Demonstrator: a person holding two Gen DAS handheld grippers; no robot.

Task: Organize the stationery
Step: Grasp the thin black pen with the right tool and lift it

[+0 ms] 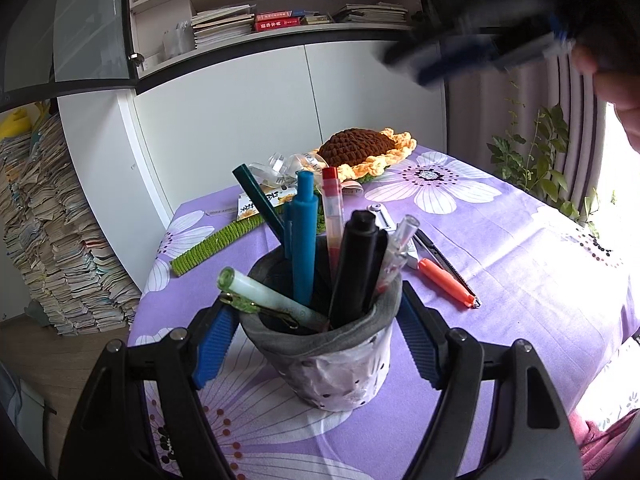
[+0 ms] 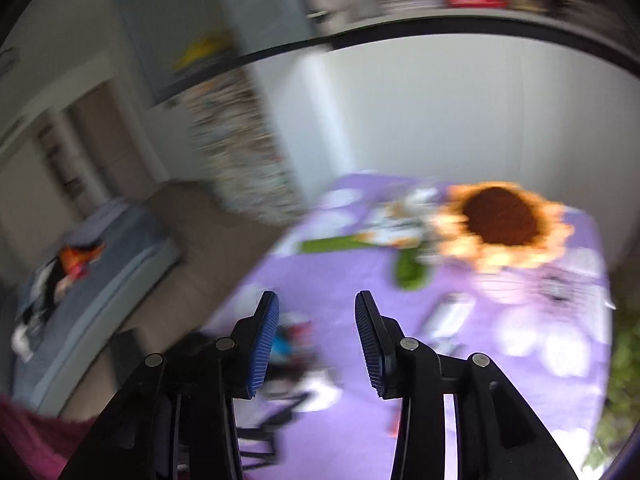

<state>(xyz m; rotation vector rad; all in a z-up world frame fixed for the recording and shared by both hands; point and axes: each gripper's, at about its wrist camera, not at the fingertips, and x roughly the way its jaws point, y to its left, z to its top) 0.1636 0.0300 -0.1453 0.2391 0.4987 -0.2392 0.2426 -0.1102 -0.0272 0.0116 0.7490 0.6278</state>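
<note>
A pale pen holder [image 1: 340, 376] with a grey lining stands on the purple flowered tablecloth [image 1: 520, 264]. My left gripper [image 1: 316, 300] is shut on it, one blue pad on each side of the wall. Inside stand a blue pen [image 1: 304, 240], a red pen [image 1: 334, 216], a black marker [image 1: 356, 268], a pale green pen [image 1: 264, 294], a clear pen [image 1: 394, 256] and a dark green pencil [image 1: 256, 196]. An orange pen [image 1: 444, 280] and a black utility knife [image 1: 440, 258] lie to the holder's right. My right gripper [image 2: 316, 296] hangs open and empty above the table, and it shows blurred [image 1: 480, 52] at the top right.
A crocheted sunflower [image 1: 360, 146] with a green stem [image 1: 212, 246], ribbon and a card lie at the table's far side. White cupboards and bookshelves [image 1: 280, 20] stand behind, a tall paper stack [image 1: 60, 240] is at the left, and plants [image 1: 536, 152] are at the right.
</note>
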